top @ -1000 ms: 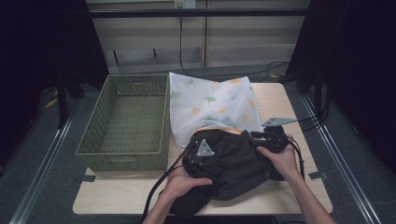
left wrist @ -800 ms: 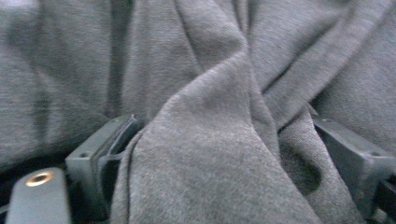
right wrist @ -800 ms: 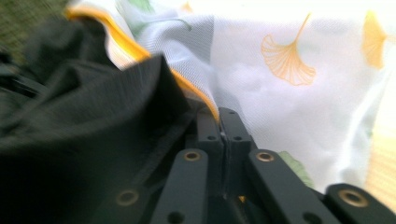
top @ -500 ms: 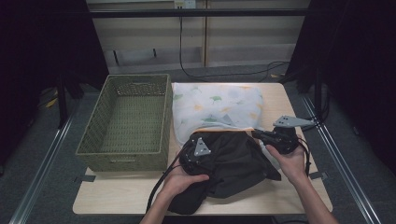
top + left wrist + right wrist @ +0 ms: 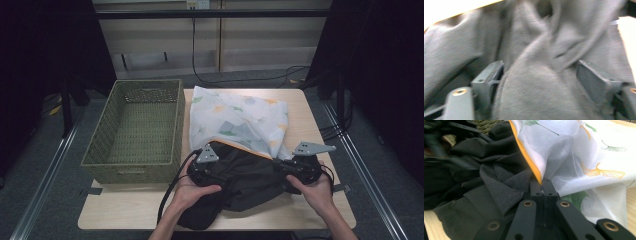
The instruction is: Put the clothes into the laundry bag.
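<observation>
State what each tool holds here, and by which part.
Right tool: shut on the white leaf-printed mesh bag, at its orange-edged opening. Left tool: jaws straddle the dark grey garment; a grip cannot be told.

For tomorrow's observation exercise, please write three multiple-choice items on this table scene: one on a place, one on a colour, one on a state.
1. Where does the woven basket stand?
A. On the table's left part, beside the mesh bag
B. On top of the dark garment
C. On the floor at the right

2. What colour is the trim along the opening of the mesh bag?
A. Blue
B. Orange-yellow
C. Red

3. How does the right hand-held gripper stand?
A. Wide open above the basket
B. Open, lying flat on bare table
C. Shut on the bag's trimmed edge

Answers:
1 A: the high view shows it left of the bag on the table.
2 B: the right gripper view shows an orange-yellow band on the white mesh.
3 C: its jaws meet on the trim, next to the dark garment.
</observation>
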A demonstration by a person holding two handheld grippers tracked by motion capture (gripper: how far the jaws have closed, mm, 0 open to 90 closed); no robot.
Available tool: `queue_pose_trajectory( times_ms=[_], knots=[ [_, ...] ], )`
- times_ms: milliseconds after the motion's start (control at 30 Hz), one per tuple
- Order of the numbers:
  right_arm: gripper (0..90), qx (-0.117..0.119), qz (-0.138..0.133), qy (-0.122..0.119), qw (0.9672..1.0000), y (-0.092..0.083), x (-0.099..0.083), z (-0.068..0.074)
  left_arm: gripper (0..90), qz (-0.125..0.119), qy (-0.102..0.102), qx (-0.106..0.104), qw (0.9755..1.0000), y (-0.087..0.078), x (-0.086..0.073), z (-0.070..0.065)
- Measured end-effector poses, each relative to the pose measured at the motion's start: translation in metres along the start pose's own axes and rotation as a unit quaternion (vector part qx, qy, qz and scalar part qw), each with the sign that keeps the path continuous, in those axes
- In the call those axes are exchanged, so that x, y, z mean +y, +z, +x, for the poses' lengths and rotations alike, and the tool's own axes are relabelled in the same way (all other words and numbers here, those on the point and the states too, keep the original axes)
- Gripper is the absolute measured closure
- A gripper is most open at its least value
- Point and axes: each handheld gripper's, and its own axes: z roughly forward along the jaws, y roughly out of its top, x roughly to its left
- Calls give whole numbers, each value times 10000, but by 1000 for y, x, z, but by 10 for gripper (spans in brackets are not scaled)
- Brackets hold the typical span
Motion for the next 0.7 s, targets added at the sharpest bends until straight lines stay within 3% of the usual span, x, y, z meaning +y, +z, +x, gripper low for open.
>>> queue_pose_trajectory(
  times_ms=[100, 200, 267, 300, 333, 400, 467, 567, 600, 667, 700],
  knots=[
    [900, 11, -5, 19, 10000, 1, 0, 1, 145, -67, 89, -43, 9999, -4, 3, -7],
    [900, -2, -1, -3, 10000, 3, 1, 2, 54, 57, 205, -173, 9996, -4, 5, -16],
    [900, 12, 3, 17, 10000, 4, 1, 2, 1, 327, 282, -335, 9985, 7, 3, -20],
    [900, 12, 3, 17, 10000, 4, 1, 2, 0, 327, 282, -335, 9985, 7, 3, -20],
    [900, 29, 4, 21, 10000, 4, 1, 2, 0, 405, 316, -278, 9983, 12, 0, -22],
    [900, 46, 15, 8, 10000, 6, 2, 2, 0, 705, 577, -172, 9957, 23, -6, -27],
    [900, 52, 27, -17, 10000, 8, 2, 2, 0, 765, 657, -136, 9948, 34, -13, -27],
    [900, 64, 67, -3, 10000, 10, 2, 3, 0, 821, 739, -138, 9938, 38, -16, -28],
    [900, 81, 73, -19, 9999, 12, 3, 3, 0, 907, 911, -89, 9917, 41, -19, -30],
    [900, 76, 75, -18, 9999, 13, 3, 3, 0, 974, 981, -76, 9904, 42, -20, -30],
    [900, 85, 77, -10, 9999, 13, 4, 3, 0, 1095, 1005, 75, 9889, 43, -20, -31]
  ],
)
